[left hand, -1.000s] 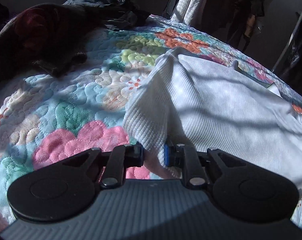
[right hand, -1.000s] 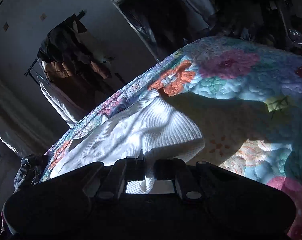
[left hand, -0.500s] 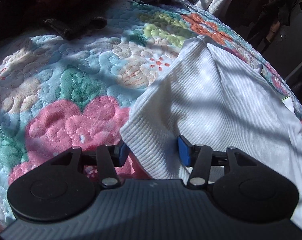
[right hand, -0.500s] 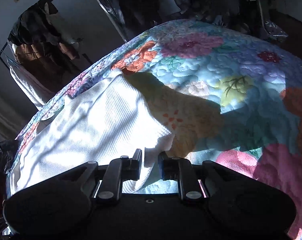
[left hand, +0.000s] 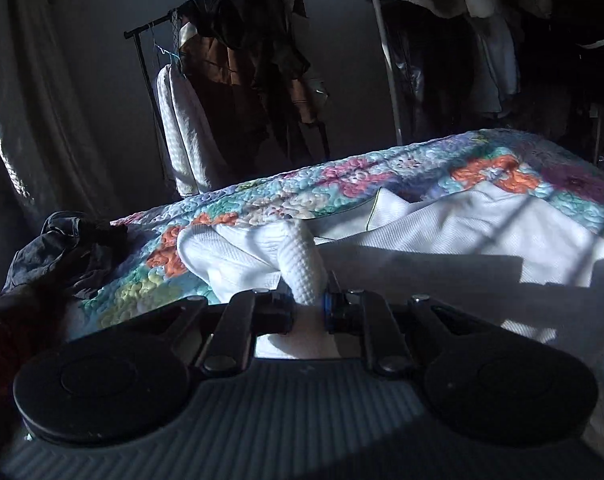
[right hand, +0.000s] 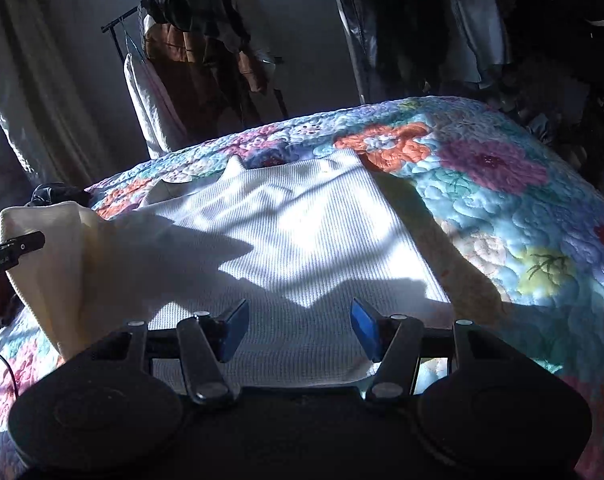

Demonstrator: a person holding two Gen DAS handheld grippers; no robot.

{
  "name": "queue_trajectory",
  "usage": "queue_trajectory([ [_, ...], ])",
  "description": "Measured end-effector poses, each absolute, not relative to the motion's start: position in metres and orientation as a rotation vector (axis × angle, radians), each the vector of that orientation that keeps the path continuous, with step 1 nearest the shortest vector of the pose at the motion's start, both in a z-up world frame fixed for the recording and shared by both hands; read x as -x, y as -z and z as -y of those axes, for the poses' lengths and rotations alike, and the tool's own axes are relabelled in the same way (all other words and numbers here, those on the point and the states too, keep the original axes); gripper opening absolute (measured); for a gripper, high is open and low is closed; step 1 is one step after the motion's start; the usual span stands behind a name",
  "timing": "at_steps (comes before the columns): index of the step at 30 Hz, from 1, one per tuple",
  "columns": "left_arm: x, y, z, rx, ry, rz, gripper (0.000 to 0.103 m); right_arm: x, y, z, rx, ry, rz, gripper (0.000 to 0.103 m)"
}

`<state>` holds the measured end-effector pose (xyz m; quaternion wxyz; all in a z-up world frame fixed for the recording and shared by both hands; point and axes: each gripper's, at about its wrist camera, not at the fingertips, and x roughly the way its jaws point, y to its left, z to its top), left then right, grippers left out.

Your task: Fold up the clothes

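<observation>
While the left gripper (left hand: 308, 312) jaws pinch a bunched corner of the white garment (right hand: 302, 240), the right gripper (right hand: 300, 330) jaws gape wide, its near hem lying crosswise beneath them.

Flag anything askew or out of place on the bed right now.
The white knit garment lies unevenly on the quilt: its left corner is bunched and lifted by the left gripper, the rest rumpled. A dark clothes heap sits crumpled at the bed's edge. Nothing appears damaged.

A floral quilt (right hand: 502, 216) lies before a laden clothes rack (left hand: 238, 80).
</observation>
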<state>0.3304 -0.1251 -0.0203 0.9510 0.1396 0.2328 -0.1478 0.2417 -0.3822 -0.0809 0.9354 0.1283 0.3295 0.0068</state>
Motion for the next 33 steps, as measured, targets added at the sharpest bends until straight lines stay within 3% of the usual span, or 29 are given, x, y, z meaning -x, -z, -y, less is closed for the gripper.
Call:
queue_trajectory([
  [4,-0.318,0.023,0.196,-0.383,0.521,-0.457,0.009,-0.245,0.086,0.370,-0.169,-0.064,-0.714,0.061],
  [8,-0.301,0.058,0.240,-0.381,0.665,-0.556,0.009,-0.249,0.092,0.374,-0.177,-0.034,-0.747,0.061],
  [15,-0.313,0.102,0.225,-0.260,0.677,-0.740,0.012,-0.264,0.110,0.384,-0.172,0.003,-0.804,0.061],
  [23,-0.290,0.050,0.181,-0.342,0.688,-0.691,0.067,-0.256,0.099,0.392,-0.426,-0.121,-0.723,0.062],
  [33,-0.314,0.083,0.120,-0.103,0.570,-0.865,0.070,-0.273,0.129,0.377,-0.658,-0.303,-0.805,0.066],
])
